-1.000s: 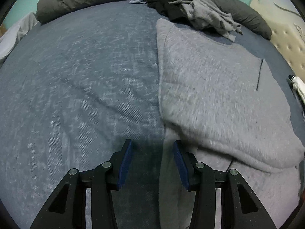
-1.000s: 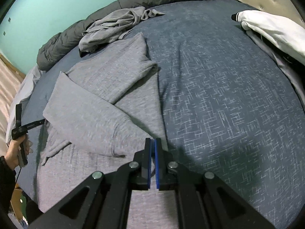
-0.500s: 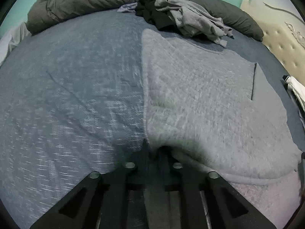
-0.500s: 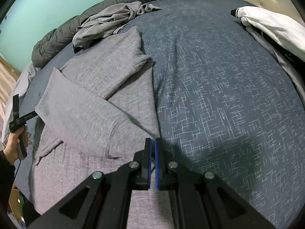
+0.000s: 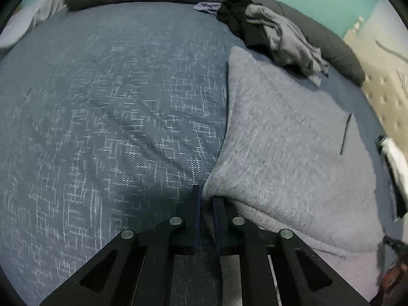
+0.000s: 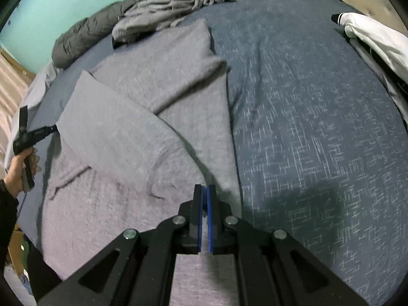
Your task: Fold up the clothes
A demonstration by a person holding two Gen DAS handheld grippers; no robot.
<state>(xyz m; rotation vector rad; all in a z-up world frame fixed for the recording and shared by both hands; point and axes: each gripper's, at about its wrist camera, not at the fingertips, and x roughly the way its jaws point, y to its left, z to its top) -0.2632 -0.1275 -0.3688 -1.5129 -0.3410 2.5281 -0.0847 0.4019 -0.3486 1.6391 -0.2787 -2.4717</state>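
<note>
grey sweater [image 5: 293, 137] edge newly lifted

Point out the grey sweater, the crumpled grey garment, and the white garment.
grey sweater [image 6: 158, 94]: right wrist view, flat knit body.
crumpled grey garment [image 5: 288, 40]: left wrist view, bunched middle.
white garment [image 6: 374, 38]: right wrist view, upper face.

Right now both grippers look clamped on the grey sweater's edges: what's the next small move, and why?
Probably lift both together and carry the hem toward the collar. The left gripper pinches the sweater at its left edge, the right gripper at its right edge, and one sleeve already lies folded across the body.
</note>
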